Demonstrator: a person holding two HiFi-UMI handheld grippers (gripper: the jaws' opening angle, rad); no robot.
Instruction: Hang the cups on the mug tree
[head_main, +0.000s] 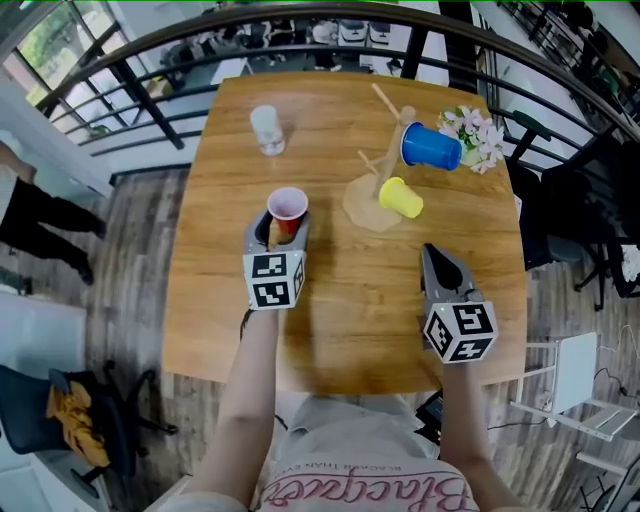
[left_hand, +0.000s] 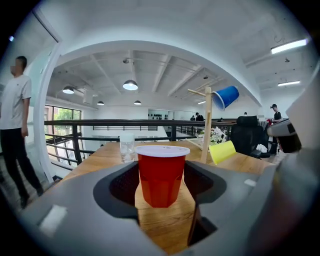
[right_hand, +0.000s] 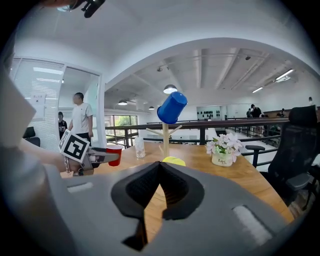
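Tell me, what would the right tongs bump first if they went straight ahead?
Probably the yellow cup, low on the mug tree; it sits straight ahead of the shut right tongs. Depth is unclear, so they might slip under it.

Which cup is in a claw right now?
The red cup, gripped in the left claw; the blue cup and yellow cup hang on the mug tree.
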